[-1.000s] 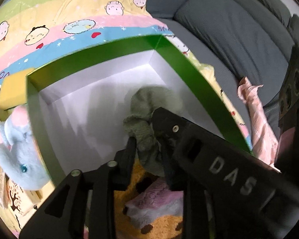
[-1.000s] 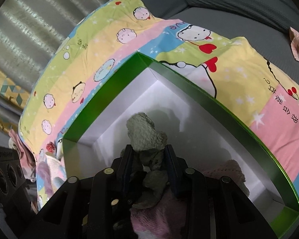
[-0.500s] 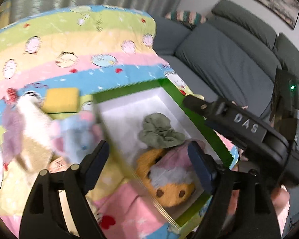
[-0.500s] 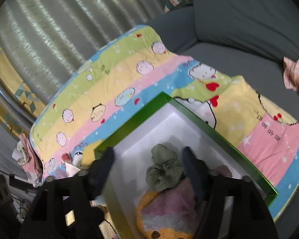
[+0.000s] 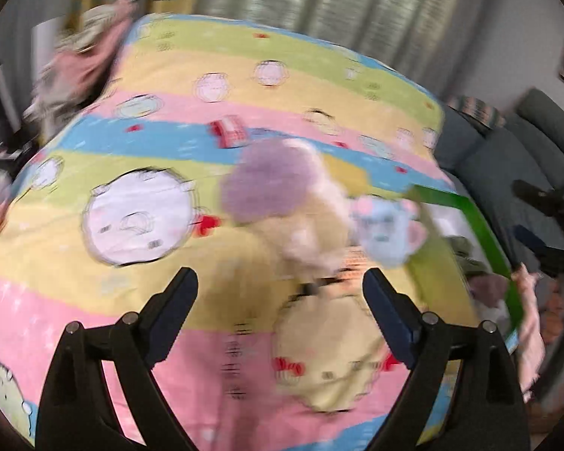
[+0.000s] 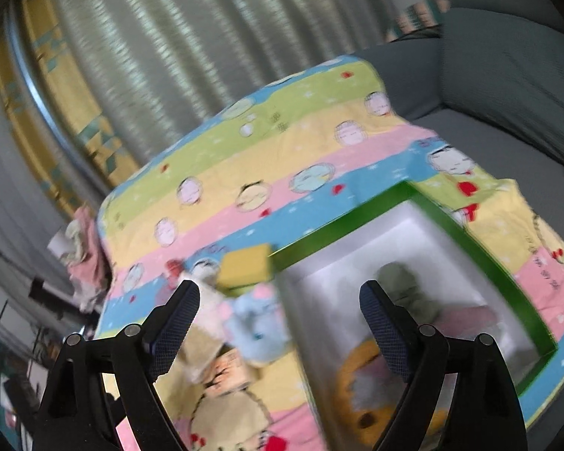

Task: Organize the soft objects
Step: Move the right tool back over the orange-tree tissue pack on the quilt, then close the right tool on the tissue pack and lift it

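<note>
Since left view is smeared, my left gripper (image 5: 280, 302) risks a bad pick: jaws opening, nothing between them, and the purple toy (image 5: 274, 184), cream toy (image 5: 312, 225) and blue toy (image 5: 389, 233) overlap on the blanket (image 5: 139, 143). I could snag two. Box (image 5: 485, 233) sits right.

Right view: right gripper (image 6: 280, 317) also opening, empty. Box rim (image 6: 338, 221) stands between it and the blue toy (image 6: 259, 323); sponge (image 6: 244, 263) touches that rim. Green toy (image 6: 398, 282) already boxed.

Bright, even light — heavy motion blur (fisheye-warped, dark edges).
</note>
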Action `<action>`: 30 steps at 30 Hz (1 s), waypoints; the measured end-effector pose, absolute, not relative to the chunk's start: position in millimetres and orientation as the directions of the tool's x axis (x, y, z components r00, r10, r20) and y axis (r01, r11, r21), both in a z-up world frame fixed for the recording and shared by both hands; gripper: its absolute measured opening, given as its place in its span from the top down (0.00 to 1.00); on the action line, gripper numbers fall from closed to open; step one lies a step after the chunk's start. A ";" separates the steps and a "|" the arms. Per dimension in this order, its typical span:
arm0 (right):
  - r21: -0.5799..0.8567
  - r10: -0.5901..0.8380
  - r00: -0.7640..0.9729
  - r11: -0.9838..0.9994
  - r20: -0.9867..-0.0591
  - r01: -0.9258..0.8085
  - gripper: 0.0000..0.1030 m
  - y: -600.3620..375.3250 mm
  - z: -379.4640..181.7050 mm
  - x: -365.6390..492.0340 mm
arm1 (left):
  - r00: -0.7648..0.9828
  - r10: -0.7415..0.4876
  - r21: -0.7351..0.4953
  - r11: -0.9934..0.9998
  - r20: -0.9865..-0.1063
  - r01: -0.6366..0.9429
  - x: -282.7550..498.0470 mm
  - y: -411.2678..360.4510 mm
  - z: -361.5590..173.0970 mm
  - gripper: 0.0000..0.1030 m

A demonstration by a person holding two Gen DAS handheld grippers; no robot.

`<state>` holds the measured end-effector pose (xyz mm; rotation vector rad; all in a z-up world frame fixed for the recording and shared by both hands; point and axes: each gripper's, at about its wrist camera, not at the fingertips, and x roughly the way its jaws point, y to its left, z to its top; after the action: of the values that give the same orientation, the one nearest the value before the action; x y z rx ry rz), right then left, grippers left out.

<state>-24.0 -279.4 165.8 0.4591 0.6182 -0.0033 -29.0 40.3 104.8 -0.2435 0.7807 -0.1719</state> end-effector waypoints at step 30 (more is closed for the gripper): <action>0.027 0.070 0.485 0.995 -0.871 -0.096 0.15 -135.4 22.3 48.3 | 0.661 -0.154 -0.364 0.911 -0.734 -0.192 -23.4 124.6 68.9 0.14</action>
<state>48.3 -135.4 22.3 -0.0268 1.0592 0.1013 -23.4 124.6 68.9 -0.4369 0.8556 0.0225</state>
